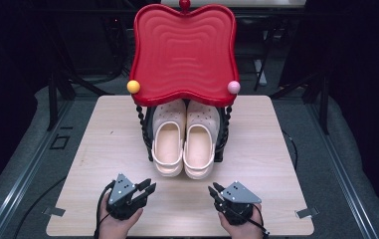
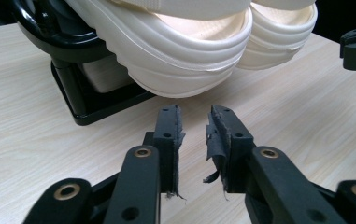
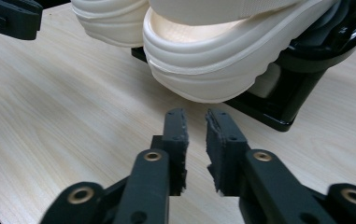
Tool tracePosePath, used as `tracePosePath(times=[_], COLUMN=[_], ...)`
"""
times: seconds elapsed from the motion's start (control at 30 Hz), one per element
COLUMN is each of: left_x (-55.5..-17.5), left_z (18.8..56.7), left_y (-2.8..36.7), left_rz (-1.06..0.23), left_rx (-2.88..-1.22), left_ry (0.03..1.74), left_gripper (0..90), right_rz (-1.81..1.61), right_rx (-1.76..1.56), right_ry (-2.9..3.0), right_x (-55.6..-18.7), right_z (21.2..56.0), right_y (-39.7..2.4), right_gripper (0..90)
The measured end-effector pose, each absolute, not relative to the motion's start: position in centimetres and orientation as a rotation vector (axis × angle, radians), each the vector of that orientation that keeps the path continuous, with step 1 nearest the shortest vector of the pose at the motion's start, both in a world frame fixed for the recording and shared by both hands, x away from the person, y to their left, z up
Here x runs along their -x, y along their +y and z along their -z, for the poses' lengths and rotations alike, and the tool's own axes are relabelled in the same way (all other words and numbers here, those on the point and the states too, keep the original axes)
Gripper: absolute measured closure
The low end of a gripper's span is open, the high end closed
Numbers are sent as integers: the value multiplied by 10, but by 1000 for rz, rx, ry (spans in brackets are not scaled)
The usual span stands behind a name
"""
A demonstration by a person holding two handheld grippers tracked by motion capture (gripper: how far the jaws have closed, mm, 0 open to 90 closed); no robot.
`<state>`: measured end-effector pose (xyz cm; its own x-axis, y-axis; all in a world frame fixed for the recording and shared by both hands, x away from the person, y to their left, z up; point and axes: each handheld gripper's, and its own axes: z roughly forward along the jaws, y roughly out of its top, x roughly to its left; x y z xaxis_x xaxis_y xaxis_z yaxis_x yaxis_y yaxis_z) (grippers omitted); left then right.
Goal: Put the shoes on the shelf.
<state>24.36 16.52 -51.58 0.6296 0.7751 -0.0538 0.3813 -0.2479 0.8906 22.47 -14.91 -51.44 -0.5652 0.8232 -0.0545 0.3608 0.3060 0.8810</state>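
pair of cream clogs (image 1: 183, 142) sits on a black rack (image 1: 147, 130) mid-table under a red tray (image 1: 184, 52); left gripper (image 1: 146, 189) and right gripper (image 1: 215, 190) rest near the front edge, jaws slightly parted, pinching nothing.

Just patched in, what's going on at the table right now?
A person holds the left gripper and the right gripper low over the wooden table, both slightly open and empty. Ahead, a pair of cream clogs rests tilted on a black rack under a red tray. Nothing is gripped yet.
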Motion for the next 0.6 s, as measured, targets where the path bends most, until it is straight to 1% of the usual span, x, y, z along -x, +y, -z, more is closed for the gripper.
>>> tracePosePath(times=[0.1,0.13,0.37,0.6], left_x=[-246,-247,-255,-260], left_z=[518,519,521,522], left_y=[163,161,153,146], left_rz=[-478,-482,-474,-464], left_rx=[-1887,-1882,-1901,-1919], left_ry=[926,921,926,926], left_gripper=[764,788,863,891], right_rz=[-1198,-1204,-1203,-1242], right_rx=[-1062,-1064,-1061,-1084], right_ry=[2096,2091,2101,2104], right_x=[-228,-231,-239,-246], right_z=[516,518,522,521], right_y=[-148,-146,-138,-136], right_gripper=[823,832,859,870])
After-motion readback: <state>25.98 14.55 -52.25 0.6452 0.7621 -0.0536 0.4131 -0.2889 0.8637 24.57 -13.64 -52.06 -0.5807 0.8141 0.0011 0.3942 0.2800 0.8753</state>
